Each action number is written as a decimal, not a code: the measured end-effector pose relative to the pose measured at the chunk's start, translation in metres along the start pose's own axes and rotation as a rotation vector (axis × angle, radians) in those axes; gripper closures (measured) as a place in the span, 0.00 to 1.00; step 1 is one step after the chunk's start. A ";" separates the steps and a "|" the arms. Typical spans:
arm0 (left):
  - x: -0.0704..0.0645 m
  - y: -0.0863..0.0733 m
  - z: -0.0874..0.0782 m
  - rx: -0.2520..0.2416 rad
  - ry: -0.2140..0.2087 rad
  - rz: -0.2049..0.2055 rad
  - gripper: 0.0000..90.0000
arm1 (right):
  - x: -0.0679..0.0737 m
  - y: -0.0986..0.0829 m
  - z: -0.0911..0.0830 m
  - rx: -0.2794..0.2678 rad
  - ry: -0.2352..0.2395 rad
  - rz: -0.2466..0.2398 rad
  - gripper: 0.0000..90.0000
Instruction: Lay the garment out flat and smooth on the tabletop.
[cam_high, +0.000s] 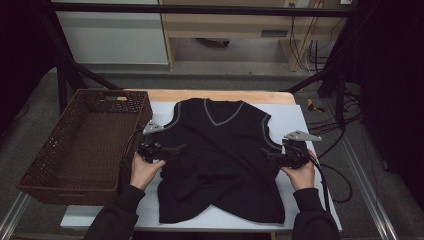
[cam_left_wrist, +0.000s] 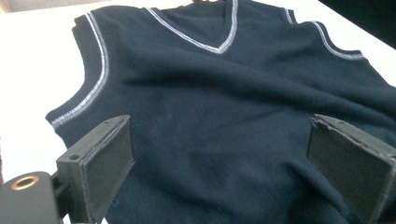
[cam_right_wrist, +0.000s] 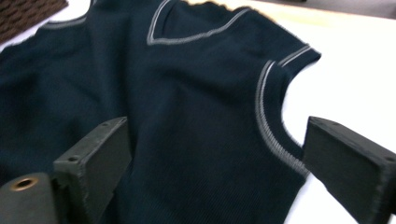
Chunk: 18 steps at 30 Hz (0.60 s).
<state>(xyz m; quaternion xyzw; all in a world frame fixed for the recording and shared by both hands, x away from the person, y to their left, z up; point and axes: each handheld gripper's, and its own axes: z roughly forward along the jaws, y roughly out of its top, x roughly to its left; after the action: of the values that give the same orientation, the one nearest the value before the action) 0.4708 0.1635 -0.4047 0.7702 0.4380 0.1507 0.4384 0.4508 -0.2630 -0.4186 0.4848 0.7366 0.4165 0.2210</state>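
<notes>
Both grippers stand with jaws wide apart and hold nothing: our left gripper (cam_high: 172, 149) sits at the vest's left side below the armhole, our right gripper (cam_high: 272, 155) at the opposite side. We find the dark vest (cam_high: 220, 155) lying face up on the white table cover (cam_high: 300, 125), neck away from us, its lower hem creased and turned near the front edge. We judge the step in hand to be taking hold of both side edges. To do it well, each jaw pair should straddle the edge seam, catch both layers, and close level and together. A wicker basket (cam_high: 60, 155) stands just left of the vest.
</notes>
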 end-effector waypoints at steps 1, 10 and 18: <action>-0.001 -0.002 -0.001 0.004 -0.006 0.001 0.07 | 0.001 -0.002 -0.001 0.004 0.006 0.001 0.08; -0.013 -0.033 -0.009 0.056 -0.042 0.038 0.07 | 0.009 -0.020 -0.015 0.018 0.056 0.019 0.09; -0.016 -0.055 -0.017 0.106 -0.042 0.026 0.08 | 0.007 -0.039 -0.023 0.071 0.067 0.035 0.20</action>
<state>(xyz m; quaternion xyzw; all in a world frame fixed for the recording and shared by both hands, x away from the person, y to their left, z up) 0.4215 0.1724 -0.4370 0.8009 0.4260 0.1168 0.4042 0.4104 -0.2729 -0.4371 0.4909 0.7494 0.4098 0.1714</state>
